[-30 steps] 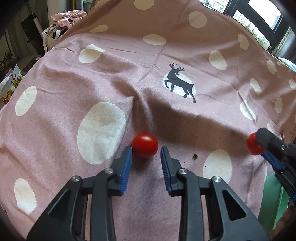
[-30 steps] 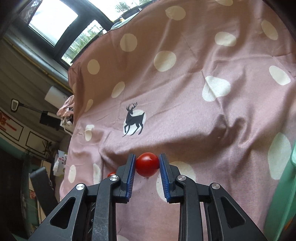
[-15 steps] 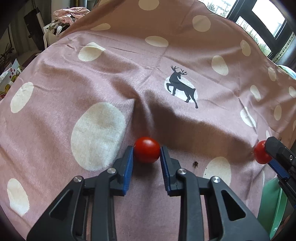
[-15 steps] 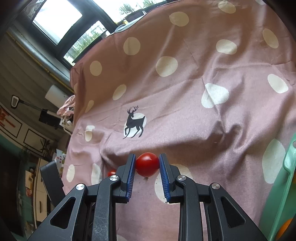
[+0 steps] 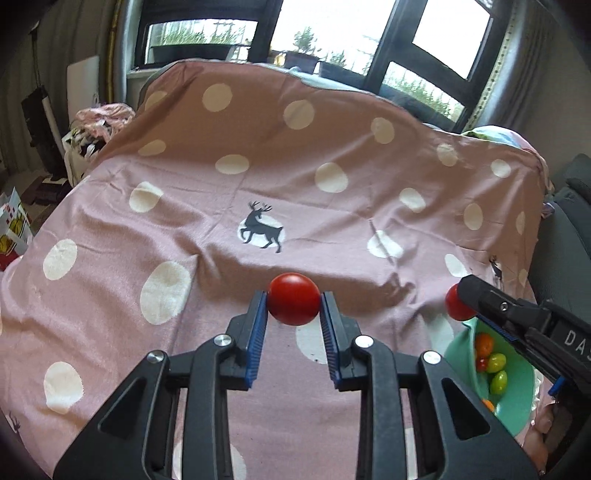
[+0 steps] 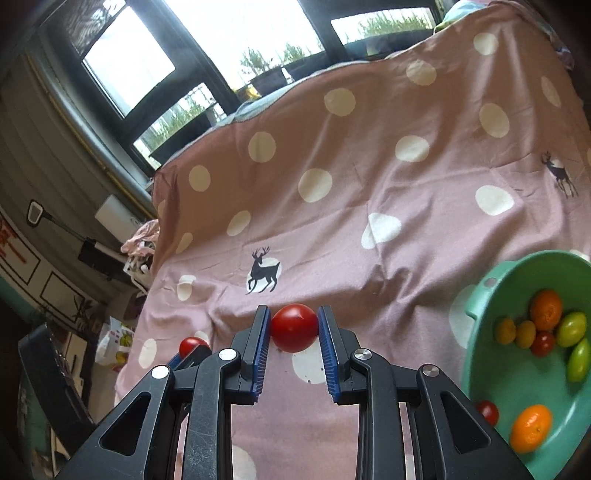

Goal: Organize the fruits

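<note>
My left gripper (image 5: 293, 297) is shut on a red tomato (image 5: 293, 301), held up above the pink dotted cloth (image 5: 221, 206). My right gripper (image 6: 291, 314) is shut on a second red tomato (image 6: 294, 328), also clear of the cloth. To the right of both grippers a green bowl (image 6: 476, 317) holds several small fruits: orange mandarins (image 6: 532, 428), green tomatoes (image 6: 571, 329) and small red tomatoes (image 6: 487, 411). In the left wrist view the right gripper's tomato (image 5: 456, 305) hangs just over the bowl's rim (image 5: 452, 354).
The cloth covers a broad surface and carries a dark deer print (image 5: 262, 230) in its middle. Windows (image 5: 332, 33) stand behind it. Clutter, a pile of clothes (image 5: 99, 118) and a printed bag (image 5: 11, 229) sit off the left edge.
The left gripper closed on its tomato, then both grippers rose off the cloth with their tomatoes. The views tilted up, and the green bowl came into sight at the right.
</note>
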`<state>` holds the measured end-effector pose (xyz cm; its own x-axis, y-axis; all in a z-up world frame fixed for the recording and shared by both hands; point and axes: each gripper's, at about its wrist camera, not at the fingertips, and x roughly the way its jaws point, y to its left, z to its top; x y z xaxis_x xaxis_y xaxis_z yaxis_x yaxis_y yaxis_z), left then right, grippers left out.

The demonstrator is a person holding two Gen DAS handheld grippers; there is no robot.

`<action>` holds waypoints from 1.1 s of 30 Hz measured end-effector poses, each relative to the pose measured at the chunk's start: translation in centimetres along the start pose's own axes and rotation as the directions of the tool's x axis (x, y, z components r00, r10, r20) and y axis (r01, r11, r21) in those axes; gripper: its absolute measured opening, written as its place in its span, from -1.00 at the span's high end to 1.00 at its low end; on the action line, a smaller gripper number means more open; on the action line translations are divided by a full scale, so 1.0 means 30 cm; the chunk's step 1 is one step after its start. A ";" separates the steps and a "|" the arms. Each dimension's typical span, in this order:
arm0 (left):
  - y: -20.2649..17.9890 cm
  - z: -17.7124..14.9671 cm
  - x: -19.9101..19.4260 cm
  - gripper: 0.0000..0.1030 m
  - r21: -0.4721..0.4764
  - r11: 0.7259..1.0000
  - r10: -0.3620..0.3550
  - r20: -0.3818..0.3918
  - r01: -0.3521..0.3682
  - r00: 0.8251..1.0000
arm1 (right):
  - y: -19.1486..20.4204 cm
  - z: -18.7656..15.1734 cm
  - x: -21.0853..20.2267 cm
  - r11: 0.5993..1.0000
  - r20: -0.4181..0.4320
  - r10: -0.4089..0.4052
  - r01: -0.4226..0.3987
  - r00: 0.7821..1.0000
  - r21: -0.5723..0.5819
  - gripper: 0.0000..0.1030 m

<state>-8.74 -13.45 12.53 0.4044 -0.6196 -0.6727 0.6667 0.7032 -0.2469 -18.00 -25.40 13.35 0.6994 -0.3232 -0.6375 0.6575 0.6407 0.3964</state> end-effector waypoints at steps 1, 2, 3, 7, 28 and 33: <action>-0.032 -0.006 -0.023 0.45 0.026 0.999 -0.021 0.010 0.020 1.000 | -0.012 -0.012 -0.034 1.000 0.019 -0.002 0.002 1.000 0.009 0.46; -0.068 -0.016 -0.047 0.45 0.057 0.997 -0.046 0.018 0.045 0.999 | -0.029 -0.030 -0.072 1.000 0.039 -0.006 0.005 0.999 0.020 0.46; -0.098 -0.028 -0.067 0.44 0.081 0.995 -0.068 0.024 0.065 0.997 | -0.043 -0.045 -0.101 0.999 0.055 -0.014 0.013 0.998 0.030 0.46; -0.225 -0.079 -0.122 0.44 0.174 0.972 -0.163 0.021 0.157 0.986 | -0.117 -0.110 -0.220 0.994 0.121 -0.097 0.088 0.988 0.071 0.46; -0.659 -0.290 0.060 -0.05 0.390 0.860 -0.278 -0.187 0.330 0.942 | -0.545 -0.170 -0.352 0.906 0.105 -0.310 0.260 0.945 0.333 0.45; -0.657 -0.289 0.036 -0.56 0.397 0.862 -0.273 -0.165 0.317 0.948 | -0.565 -0.173 -0.356 0.888 0.084 -0.344 0.295 0.935 0.352 0.27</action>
<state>-26.87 -24.96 10.63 0.0983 -0.7216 -0.6853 0.9509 0.2712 -0.1492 -38.09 -29.19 10.01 0.4515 -0.5811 -0.6771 0.8890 0.2284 0.3968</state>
